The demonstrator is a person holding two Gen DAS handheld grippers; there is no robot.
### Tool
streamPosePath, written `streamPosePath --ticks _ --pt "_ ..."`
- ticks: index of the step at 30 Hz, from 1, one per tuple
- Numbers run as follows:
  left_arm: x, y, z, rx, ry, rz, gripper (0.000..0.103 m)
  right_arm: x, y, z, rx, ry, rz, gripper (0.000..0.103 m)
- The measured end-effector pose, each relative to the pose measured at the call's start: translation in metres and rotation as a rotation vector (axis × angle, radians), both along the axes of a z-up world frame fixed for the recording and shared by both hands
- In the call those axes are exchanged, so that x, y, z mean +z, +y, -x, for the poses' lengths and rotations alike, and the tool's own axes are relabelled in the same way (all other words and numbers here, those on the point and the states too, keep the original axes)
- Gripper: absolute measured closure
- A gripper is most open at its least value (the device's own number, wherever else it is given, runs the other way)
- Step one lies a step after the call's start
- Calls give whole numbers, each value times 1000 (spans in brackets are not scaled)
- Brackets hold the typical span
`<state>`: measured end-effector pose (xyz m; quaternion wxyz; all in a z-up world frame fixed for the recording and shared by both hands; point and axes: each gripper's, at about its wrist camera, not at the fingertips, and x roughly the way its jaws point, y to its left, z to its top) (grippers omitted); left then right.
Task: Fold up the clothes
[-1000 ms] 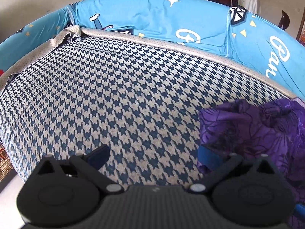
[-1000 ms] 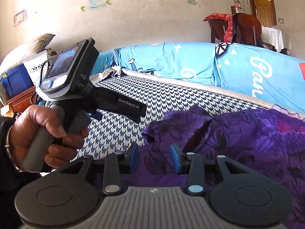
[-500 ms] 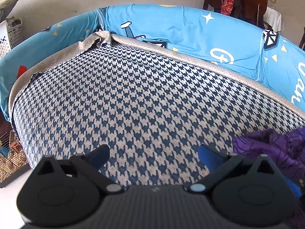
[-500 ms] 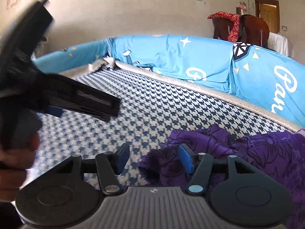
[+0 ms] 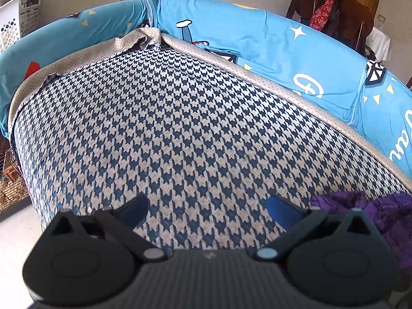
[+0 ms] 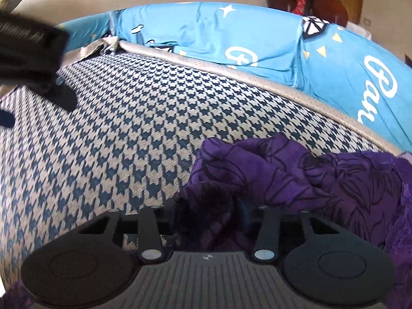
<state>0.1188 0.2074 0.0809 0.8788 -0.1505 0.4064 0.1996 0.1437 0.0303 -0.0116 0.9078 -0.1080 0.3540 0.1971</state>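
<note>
A crumpled purple garment (image 6: 309, 175) with a dark flower print lies on the houndstooth cushion (image 6: 134, 134), at the right. A bunched fold of it fills the gap of my right gripper (image 6: 207, 212), whose jaws stand narrowed around it. The cloth hides most of both fingertips. In the left wrist view the same garment (image 5: 370, 213) shows only at the lower right. My left gripper (image 5: 207, 209) hovers open over bare cushion (image 5: 180, 128), left of the garment and apart from it. Its blurred black body (image 6: 28, 43) shows at the upper left of the right wrist view.
A blue printed cover (image 5: 257, 33) wraps the raised back and side behind the cushion. A white perforated basket (image 5: 18, 23) stands at the far left. A dark chair draped with red cloth (image 5: 324, 2) is behind. The cushion drops to the floor (image 5: 15, 221) at the left.
My right gripper has sunk into the garment and its jaws have narrowed on a fold. My left gripper has swung left, away from the garment, still open.
</note>
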Motion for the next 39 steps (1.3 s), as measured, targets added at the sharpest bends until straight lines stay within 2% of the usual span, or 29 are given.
streamPosePath --ticks 2,6,9,16,20,23,28,29,33,35,39 --pt "1 -2 3 1 -8 -2 0 3 -6 -6 -32 32 -45 80" --pt "1 -3 6 3 -9 -15 0 10 -18 -20 -98 112 -166 86" --pt "1 3 8 22 -10 -1 0 22 -21 -31 -134 133 -277 87" --pt "1 23 14 80 -16 3 0 63 -7 -61 -133 65 -450 87" --pt "-1 32 16 95 -14 4 0 92 5 -72 -84 -21 -584 87" --pt "-2 36 16 106 -11 -2 0 110 26 -84 -23 -81 -637 87" --pt "-4 41 14 111 -4 3 0 105 58 -96 32 -33 -615 75" --pt "-4 41 15 111 -5 1 0 102 55 -95 28 -27 -614 68" --pt "-5 38 14 110 2 -4 0 90 43 -92 11 -3 -609 62" --pt "-6 37 13 105 5 2 0 84 36 -90 3 9 -607 51" --pt "-5 31 13 91 3 4 0 84 8 -86 -19 -10 -549 51"
